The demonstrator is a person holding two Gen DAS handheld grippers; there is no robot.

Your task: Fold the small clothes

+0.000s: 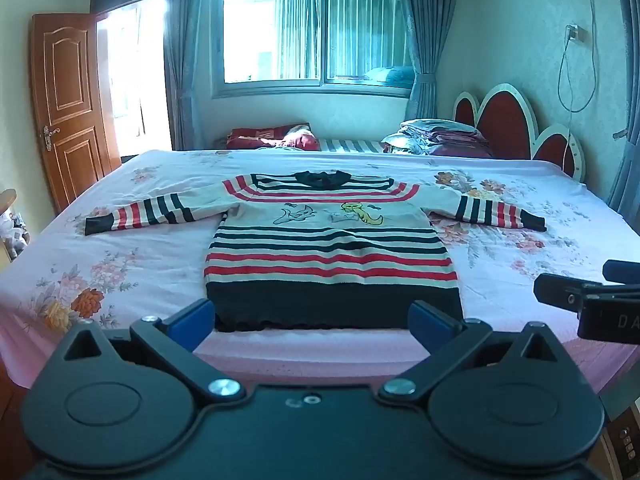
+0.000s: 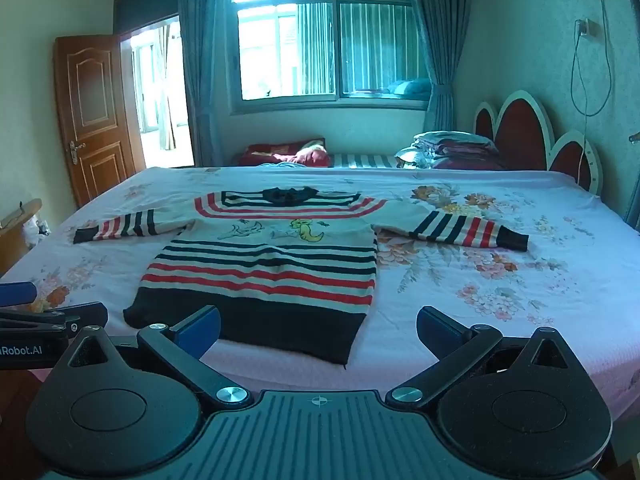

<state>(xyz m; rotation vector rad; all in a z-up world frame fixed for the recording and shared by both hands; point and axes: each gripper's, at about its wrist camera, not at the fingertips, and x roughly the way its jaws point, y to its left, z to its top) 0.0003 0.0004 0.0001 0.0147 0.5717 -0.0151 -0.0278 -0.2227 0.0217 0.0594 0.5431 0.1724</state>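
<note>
A small striped sweater (image 1: 328, 248) lies flat on the bed, front up, sleeves spread to both sides, dark hem nearest me. It has red, dark and white stripes and cartoon figures on the chest. It also shows in the right wrist view (image 2: 272, 264). My left gripper (image 1: 312, 322) is open and empty, just in front of the hem. My right gripper (image 2: 318, 334) is open and empty, near the hem's right corner. The right gripper shows at the right edge of the left wrist view (image 1: 600, 300). The left gripper shows at the left edge of the right wrist view (image 2: 44, 320).
The bed has a pink floral sheet (image 1: 120, 264). Folded bedding (image 1: 440, 138) and a red pillow (image 1: 276, 136) lie at the far side by the headboard (image 1: 516, 124). A wooden door (image 1: 68, 104) stands at the left. A cable (image 1: 576, 80) hangs on the right wall.
</note>
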